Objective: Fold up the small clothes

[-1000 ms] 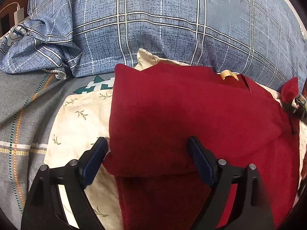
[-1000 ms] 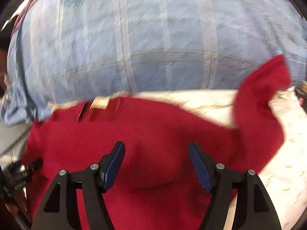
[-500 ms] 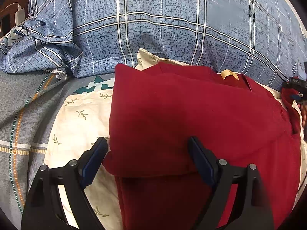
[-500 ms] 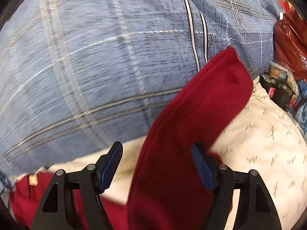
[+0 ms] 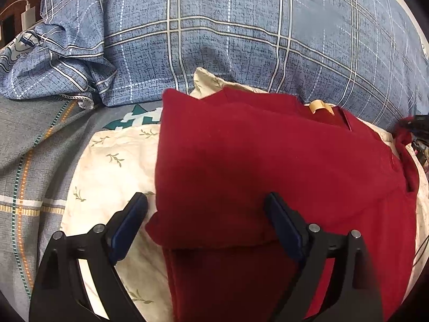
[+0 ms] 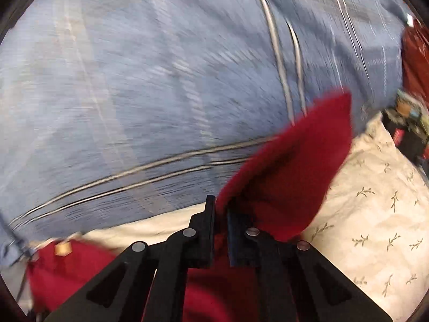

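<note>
A dark red garment (image 5: 268, 161) lies on a cream leaf-print pillow (image 5: 112, 166), its left side folded over and a tan neck label (image 5: 319, 106) at the far edge. My left gripper (image 5: 205, 201) hovers over the folded lower-left corner. Its jaws stand wide and are opening a little; the cloth lies between them, with no pad pressing on it. In the right wrist view, my right gripper (image 6: 220, 206) is shut on the garment's red sleeve (image 6: 295, 161), which rises to a point past the fingers. The label (image 6: 62, 248) shows at lower left, and this view is blurred.
A bulky blue plaid duvet (image 5: 214, 40) rises right behind the pillow. Grey striped sheet (image 5: 26, 134) lies to the left, with a white charger (image 5: 28, 16) at the far left corner. Dark clutter (image 6: 407, 123) and a red bag sit beyond the pillow's (image 6: 375, 214) right end.
My right gripper swung right from the garment's body to its sleeve, then closed on the sleeve. The left gripper stayed in place with its jaws wide.
</note>
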`<control>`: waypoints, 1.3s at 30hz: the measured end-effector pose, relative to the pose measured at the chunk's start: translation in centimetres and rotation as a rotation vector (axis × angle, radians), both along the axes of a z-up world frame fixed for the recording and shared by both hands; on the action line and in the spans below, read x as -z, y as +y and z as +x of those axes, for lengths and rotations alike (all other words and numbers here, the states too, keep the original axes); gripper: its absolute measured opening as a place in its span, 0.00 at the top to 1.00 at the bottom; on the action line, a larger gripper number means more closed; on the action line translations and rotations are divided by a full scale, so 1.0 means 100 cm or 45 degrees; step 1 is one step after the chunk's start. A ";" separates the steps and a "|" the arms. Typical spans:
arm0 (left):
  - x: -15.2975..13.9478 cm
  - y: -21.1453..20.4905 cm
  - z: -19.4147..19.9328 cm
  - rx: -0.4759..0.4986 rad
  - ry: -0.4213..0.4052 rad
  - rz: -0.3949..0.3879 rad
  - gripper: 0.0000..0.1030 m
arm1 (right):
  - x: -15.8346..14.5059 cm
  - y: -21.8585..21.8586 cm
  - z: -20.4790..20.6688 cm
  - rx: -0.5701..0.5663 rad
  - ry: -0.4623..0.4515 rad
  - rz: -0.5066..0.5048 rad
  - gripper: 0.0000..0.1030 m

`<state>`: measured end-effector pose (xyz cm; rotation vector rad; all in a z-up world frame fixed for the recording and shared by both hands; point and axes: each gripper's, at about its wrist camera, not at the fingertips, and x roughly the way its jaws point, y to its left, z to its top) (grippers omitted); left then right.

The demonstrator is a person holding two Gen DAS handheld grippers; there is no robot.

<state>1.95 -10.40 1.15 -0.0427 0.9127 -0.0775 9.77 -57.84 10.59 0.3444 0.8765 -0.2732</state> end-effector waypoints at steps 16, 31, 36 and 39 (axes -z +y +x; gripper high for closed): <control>-0.029 0.025 -0.002 -0.038 -0.063 -0.201 0.12 | 0.004 0.230 -0.080 -0.893 -0.009 0.012 0.80; -0.041 -0.020 0.006 0.139 -0.063 -0.204 0.12 | -0.016 0.184 -0.121 -0.679 -0.098 0.089 0.39; -0.027 -0.047 0.039 0.144 0.051 -0.302 0.16 | -0.013 0.153 -0.134 -0.584 -0.089 0.112 0.38; -0.019 -0.072 0.047 0.186 0.095 -0.146 0.81 | -0.013 0.140 -0.141 -0.550 -0.086 0.068 0.38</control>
